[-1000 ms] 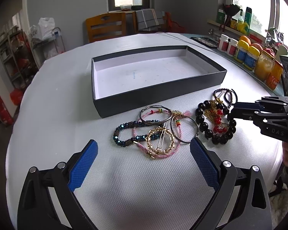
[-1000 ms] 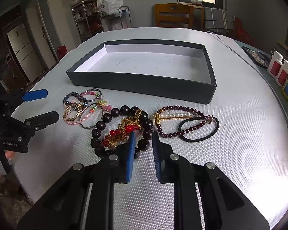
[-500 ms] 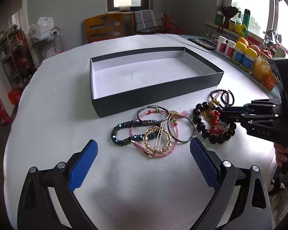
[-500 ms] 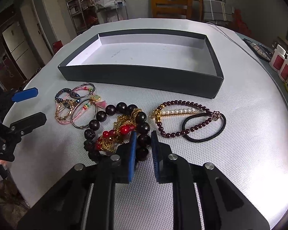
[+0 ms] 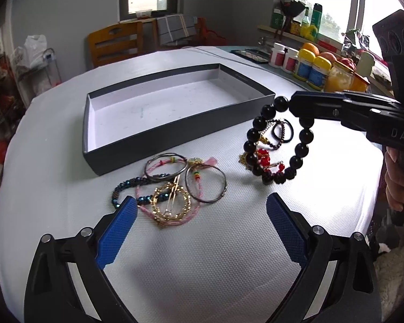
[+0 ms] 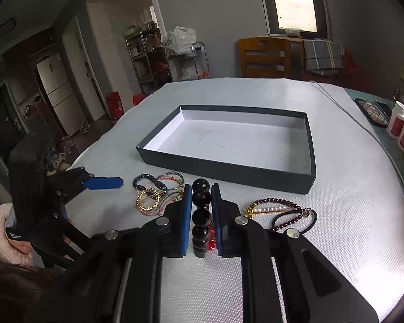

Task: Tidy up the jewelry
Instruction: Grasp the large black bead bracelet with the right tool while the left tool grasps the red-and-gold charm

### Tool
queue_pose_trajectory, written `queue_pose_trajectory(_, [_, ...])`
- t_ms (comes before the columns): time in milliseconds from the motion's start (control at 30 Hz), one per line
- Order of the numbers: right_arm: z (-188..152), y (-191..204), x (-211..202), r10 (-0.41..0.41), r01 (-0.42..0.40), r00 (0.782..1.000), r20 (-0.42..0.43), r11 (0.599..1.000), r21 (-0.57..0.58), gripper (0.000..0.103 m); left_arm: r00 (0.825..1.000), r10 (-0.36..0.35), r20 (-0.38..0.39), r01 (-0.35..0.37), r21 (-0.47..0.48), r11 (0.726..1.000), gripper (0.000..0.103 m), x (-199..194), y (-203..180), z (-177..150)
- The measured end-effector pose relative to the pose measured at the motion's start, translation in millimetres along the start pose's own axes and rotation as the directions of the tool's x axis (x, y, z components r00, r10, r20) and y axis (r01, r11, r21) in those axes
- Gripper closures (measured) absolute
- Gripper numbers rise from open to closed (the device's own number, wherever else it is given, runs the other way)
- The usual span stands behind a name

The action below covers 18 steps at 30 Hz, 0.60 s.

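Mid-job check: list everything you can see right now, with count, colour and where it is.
black bead bracelet: one, black, hanging from right gripper
box: one, dark grey, white inside, empty, table middle
bangle pile: several, blue, pink, gold, silver, in front of box
pearl clip and dark loops: few, maroon, white, black, right of pile
bottles: several, white, yellow, table's far edge
table: one, white
left gripper: open
right gripper: shut on bracelet

Grey walls all round, daylight thru a window (image 6: pixel 293 8) behind a wooden chair (image 6: pixel 265 58); fridge (image 6: pixel 58 94) in the dim hallway, metal shelf rack (image 6: pixel 145 56) w/ clutter nearby.
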State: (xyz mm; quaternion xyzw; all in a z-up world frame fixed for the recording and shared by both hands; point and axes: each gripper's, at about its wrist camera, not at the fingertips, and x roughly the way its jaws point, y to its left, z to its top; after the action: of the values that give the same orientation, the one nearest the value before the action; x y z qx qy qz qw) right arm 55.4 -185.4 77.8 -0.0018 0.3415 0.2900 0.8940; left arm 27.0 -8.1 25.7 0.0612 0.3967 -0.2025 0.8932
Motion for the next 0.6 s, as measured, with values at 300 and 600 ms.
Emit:
queue_pose_trajectory(300, [13,-8,-42,-0.005,0.002,0.994,0.105,1.0,0.028,0.089,0.998,-0.059,-0.027,0.06,0.055,0.997,0.005,13,-27,10])
queue_pose_trajectory(600, [9,-36,-44,-0.103,0.096,0.99,0.096,0.992,0.078,0.089,0.991,-0.107,-0.077,0.115,0.101,0.988,0.047,48,-59,34])
